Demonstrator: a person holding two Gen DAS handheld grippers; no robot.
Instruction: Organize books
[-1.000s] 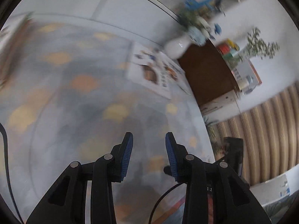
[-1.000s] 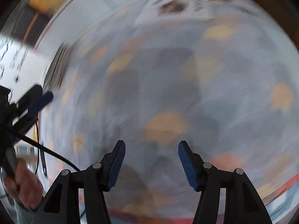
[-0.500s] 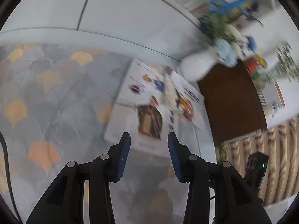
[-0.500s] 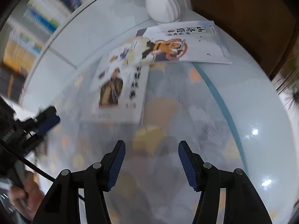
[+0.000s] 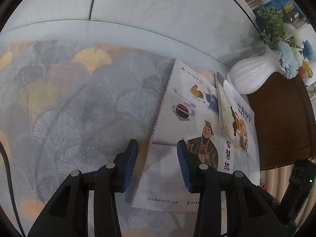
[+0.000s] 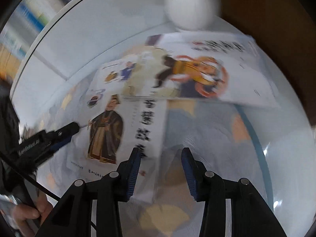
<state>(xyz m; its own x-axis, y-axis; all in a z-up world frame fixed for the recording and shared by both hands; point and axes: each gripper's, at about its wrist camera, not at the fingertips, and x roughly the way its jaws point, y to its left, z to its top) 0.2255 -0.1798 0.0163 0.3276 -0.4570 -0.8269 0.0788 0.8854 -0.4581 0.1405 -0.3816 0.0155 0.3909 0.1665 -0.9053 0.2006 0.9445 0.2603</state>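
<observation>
Two thin picture books lie on a leaf-patterned mat [image 5: 83,102]. The nearer book [image 5: 187,118] [image 6: 110,130] shows a robed figure. A second book [image 5: 240,122] [image 6: 207,75] with an orange figure overlaps its far corner. My left gripper [image 5: 157,158] is open and hovers over the nearer book's left edge; its tip [image 6: 65,132] also shows in the right wrist view. My right gripper [image 6: 161,164] hangs over the same book's right edge, its jaws closing, with the edge showing between them and no pad pressing on it.
A white ribbed vase [image 5: 248,77] [image 6: 189,4] with blue flowers stands just behind the books. A dark wooden cabinet [image 5: 282,122] is at the right. A pale blue cushioned back [image 5: 158,13] rises behind the mat. A hand [image 6: 29,213] holds the left gripper's handle.
Both grippers swept across the mat to the books, which now lie close under the fingers. The right gripper's jaws stand narrower than before. The left gripper came lower.
</observation>
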